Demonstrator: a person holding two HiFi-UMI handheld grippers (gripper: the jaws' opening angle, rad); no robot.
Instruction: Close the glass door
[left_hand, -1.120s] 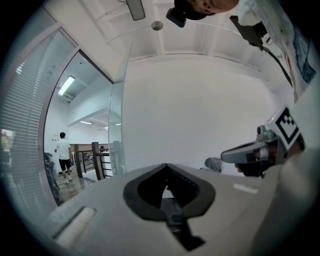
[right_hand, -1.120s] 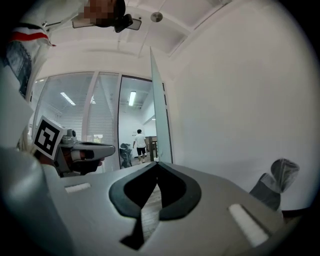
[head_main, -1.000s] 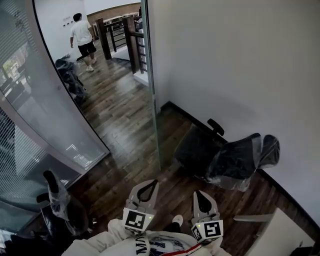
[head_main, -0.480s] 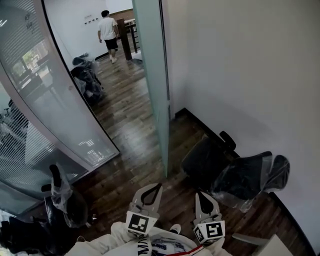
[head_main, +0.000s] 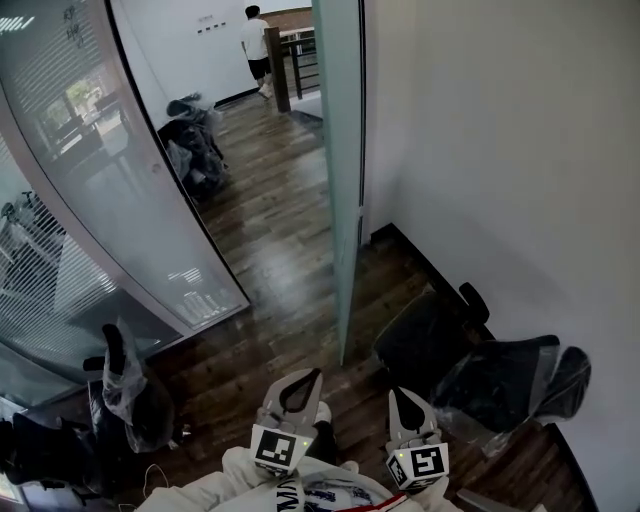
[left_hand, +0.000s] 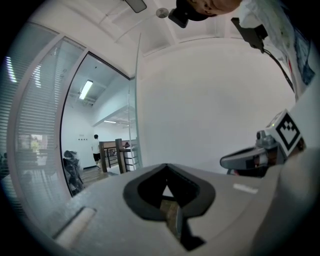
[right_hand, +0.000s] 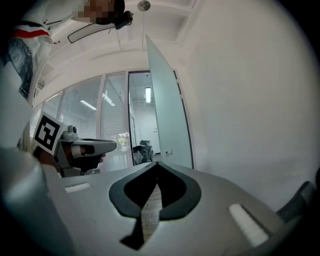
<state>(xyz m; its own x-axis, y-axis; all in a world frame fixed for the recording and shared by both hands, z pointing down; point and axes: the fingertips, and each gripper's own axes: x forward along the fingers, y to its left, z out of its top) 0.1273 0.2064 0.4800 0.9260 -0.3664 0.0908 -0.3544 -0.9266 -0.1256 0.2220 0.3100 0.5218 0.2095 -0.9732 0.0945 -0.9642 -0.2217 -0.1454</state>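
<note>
Since a second ago the head view has swung: the door (head_main: 345, 170) now stands taller and nearer the middle of the frame, the far person (head_main: 256, 40) has shifted from the upper left to the top centre, and the wrapped chair (head_main: 485, 372) has slid toward the lower right. Both claws stay low in the frame, side by side.

The door is open. It shows edge-on as a frosted, greenish pane close to the white wall (head_main: 500, 150) on its right, with a dark strip along its far side. Its near bottom corner meets the wood floor (head_main: 270, 230) just ahead of the claws, and neither claw touches it.

The left claw (head_main: 293, 395) is closed: in the left gripper view its tips meet at a point, with nothing between them and only floor and wall behind. The right claw (head_main: 405, 410) is closed too, and its own view shows the tips together and empty, with the door rising straight ahead of them.

A curved glass wall (head_main: 110, 200) with blinds sweeps down the left side. A second plastic-wrapped chair (head_main: 125, 385) stands at its foot at lower left, and a dark wrapped bundle (head_main: 195, 150) lies farther along it. The person is by a railing (head_main: 290, 60) at the far end of the floor.
</note>
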